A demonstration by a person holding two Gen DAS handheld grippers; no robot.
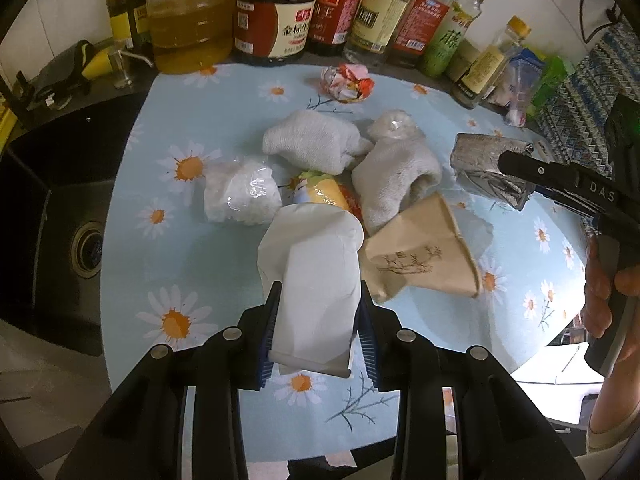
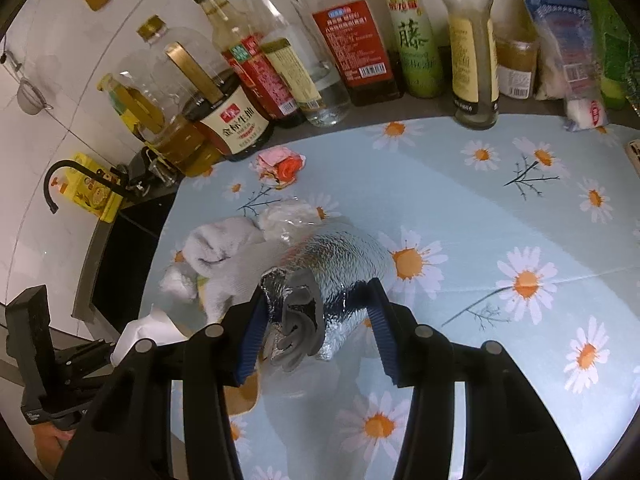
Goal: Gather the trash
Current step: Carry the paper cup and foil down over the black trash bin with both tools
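The left hand-held gripper (image 1: 318, 322) is clenched on a flattened white paper cup (image 1: 312, 276), both pads pressing its sides near the rim end, the cup pointing away toward the pile. The right hand-held gripper (image 2: 316, 334) straddles a crumpled foil wrapper (image 2: 332, 276); its left pad touches the foil, while a gap shows at the right pad, so I cannot tell whether the grip is complete.

Taking the brown paper cup (image 1: 416, 258) as landmark: the white cup is just beside it on the left, two grey socks (image 1: 356, 160) lie behind it, a clear plastic bag (image 1: 240, 194) sits further left, and the foil wrapper is off to its right on the daisy-print worktop (image 1: 180, 256). A crumpled red and white wrapper (image 1: 347, 82) lies well behind it, near the row of bottles (image 1: 272, 12).

No bin is visible in either view. To do this step well, I judge the right grip should close fully before lifting, since foil deforms and slides. The white cup is light and already crushed, so steady pressure is enough; squeezing harder only folds it. Lift both straight up, clear of the socks and away from the bottles.
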